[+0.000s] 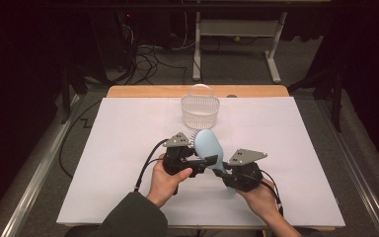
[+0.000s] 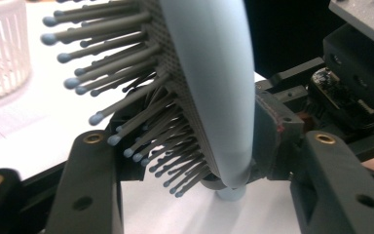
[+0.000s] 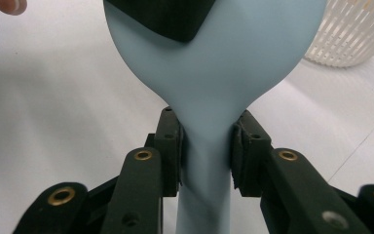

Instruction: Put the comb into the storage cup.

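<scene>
Holding the pale blue hairbrush (image 1: 209,144) clear of the white tabletop (image 1: 113,148), the right gripper (image 1: 229,174) has its fingers (image 3: 169,141) narrowed hard onto the neck, just where the handle widens into the head. In the left gripper view the left gripper (image 2: 190,161) straddles the lower part of the head: one finger (image 2: 272,131) lies against the smooth back, the other sits in among the bristles (image 2: 126,92), and both seem to press, though the contact on the bristle side is hard to make out. The brush stands near the white slatted basket (image 1: 200,111), which sits farther out on the tabletop.

By the look of it the brush is light, rigid plastic with a glossy, curved back that would let a pad slide. The neck and handle are the surest places to hold: narrow, stiff and nearly parallel-sided. The bristle field is the poor choice, since the ball-tipped pins are likely to flex and splay under pressure, so a grip there feels spongy and may bend them
</scene>
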`<state>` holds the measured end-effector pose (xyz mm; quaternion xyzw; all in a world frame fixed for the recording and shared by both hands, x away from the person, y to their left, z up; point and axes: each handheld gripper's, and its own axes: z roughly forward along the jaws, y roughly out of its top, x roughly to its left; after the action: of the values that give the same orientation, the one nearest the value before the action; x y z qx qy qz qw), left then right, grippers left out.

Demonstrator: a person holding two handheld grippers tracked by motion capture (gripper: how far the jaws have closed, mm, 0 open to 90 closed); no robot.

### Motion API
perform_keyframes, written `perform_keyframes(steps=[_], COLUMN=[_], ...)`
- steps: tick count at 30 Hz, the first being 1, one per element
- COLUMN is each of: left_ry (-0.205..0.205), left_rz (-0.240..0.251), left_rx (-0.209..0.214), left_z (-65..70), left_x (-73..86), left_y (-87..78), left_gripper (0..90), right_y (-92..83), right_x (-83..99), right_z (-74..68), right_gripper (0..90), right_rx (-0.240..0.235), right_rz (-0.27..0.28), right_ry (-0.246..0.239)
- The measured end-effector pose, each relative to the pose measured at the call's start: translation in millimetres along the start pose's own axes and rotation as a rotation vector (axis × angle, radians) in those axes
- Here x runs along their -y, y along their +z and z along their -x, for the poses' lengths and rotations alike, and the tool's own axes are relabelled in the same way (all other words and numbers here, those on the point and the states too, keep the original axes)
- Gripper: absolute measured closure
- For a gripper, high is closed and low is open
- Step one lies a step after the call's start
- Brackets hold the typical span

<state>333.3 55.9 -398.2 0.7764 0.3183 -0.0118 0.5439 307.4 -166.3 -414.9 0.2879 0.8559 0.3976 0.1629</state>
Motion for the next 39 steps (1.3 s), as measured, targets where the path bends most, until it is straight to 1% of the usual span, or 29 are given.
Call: perform_keyframes(steps=[2,5,8,11,16,20,24,29,31,33,35,39], left_ry=[-0.026,-0.045,-0.051,-0.053,-0.066,-0.069,-0.095,-0.091,-0.095,-0.091,-0.088,-0.093], left_rz=[-0.008,-0.01,-0.009,-0.004,-0.007,-0.011,-0.022,-0.024,-0.034,-0.037,-0.03,-0.017], left_rx=[0.016,0.032,0.037,0.034,0.049,0.052,0.072,0.065,0.072,0.066,0.063,0.068], left_z=[-1.7,-3.1,-3.2,-2.7,-4.1,-4.1,-7.4,-7.0,-7.9,-8.5,-9.1,-10.9], left_x=[-1.0,-1.8,-2.0,-2.0,-2.7,-2.8,-4.5,-5.4,-5.6,-5.6,-5.9,-7.3], left_y=[-1.1,-2.5,-3.4,-3.4,-3.8,-4.4,-6.9,-8.9,-9.5,-9.9,-11.2,-15.0], left_gripper=[49.9,50.6,50.8,50.7,51.8,52.9,53.0,53.3,53.4,53.7,53.8,53.8], right_y=[-0.5,-1.2,-1.9,-2.3,-2.9,-2.0,-2.1,-0.5,0.1,1.1,1.6,2.1], right_x=[-0.1,-0.7,-1.3,-1.5,-1.6,-1.6,-1.4,-2.3,-2.0,-1.8,-1.6,-0.3], right_z=[-0.5,-1.0,-1.4,-1.6,-0.8,-0.3,-0.4,-0.3,-1.9,-3.3,-4.0,-2.1], right_gripper=[70.3,70.3,70.3,70.3,70.3,70.3,70.1,69.4,66.3,64.9,62.7,54.0], right_rx=[0.001,0.001,0.003,0.003,0.002,-0.01,-0.025,-0.038,-0.036,-0.044,-0.048,-0.053], right_rz=[-0.001,0.004,0.008,0.007,0.008,0.01,0.019,0.033,0.033,0.033,0.031,0.037], right_ry=[-0.001,-0.006,-0.013,-0.009,-0.01,-0.009,-0.004,0.004,-0.003,-0.013,-0.009,0.005])
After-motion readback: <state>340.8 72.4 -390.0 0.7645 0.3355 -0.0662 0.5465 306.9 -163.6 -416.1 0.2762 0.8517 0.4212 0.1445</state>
